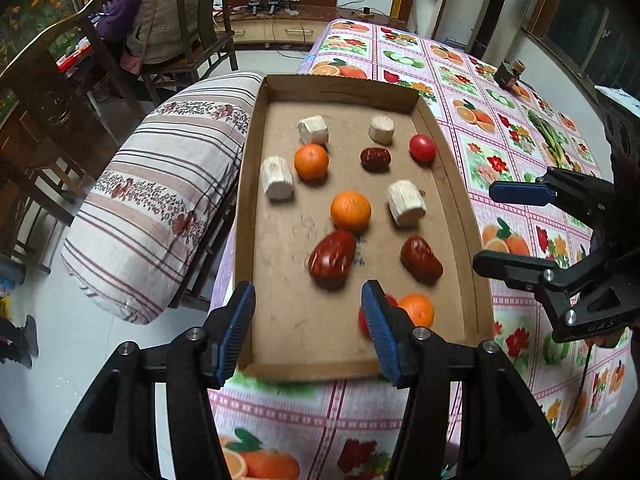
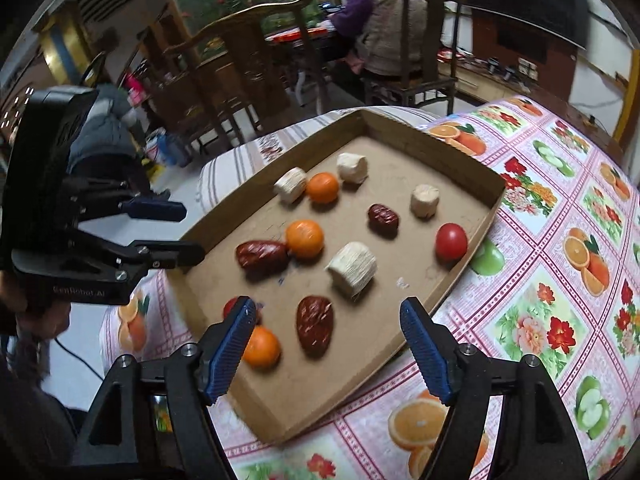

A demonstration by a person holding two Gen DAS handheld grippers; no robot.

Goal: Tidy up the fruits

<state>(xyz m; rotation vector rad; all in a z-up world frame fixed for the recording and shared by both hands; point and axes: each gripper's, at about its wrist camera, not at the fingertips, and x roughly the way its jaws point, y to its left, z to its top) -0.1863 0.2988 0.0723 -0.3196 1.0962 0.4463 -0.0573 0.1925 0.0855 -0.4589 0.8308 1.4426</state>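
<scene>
Both empty: left gripper (image 1: 308, 336) and right gripper (image 2: 328, 350) spread wide over the cardboard tray (image 1: 256, 168); oranges (image 1: 351, 211), dates (image 1: 332, 258), pale chunks (image 1: 406, 203) lie scattered, striped cushion (image 1: 160, 200) alongside.

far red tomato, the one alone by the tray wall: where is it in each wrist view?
Left wrist: red tomato, upper right of the tray, near the right wall.
Right wrist, right of centre, against the tray's right wall.
Shared landmark: small dark date just left of it.

surface: table, fruit-print cloth (image 1: 472, 92) | on it: cardboard tray (image 1: 460, 184), dark jar (image 1: 510, 74) at far edge
</scene>
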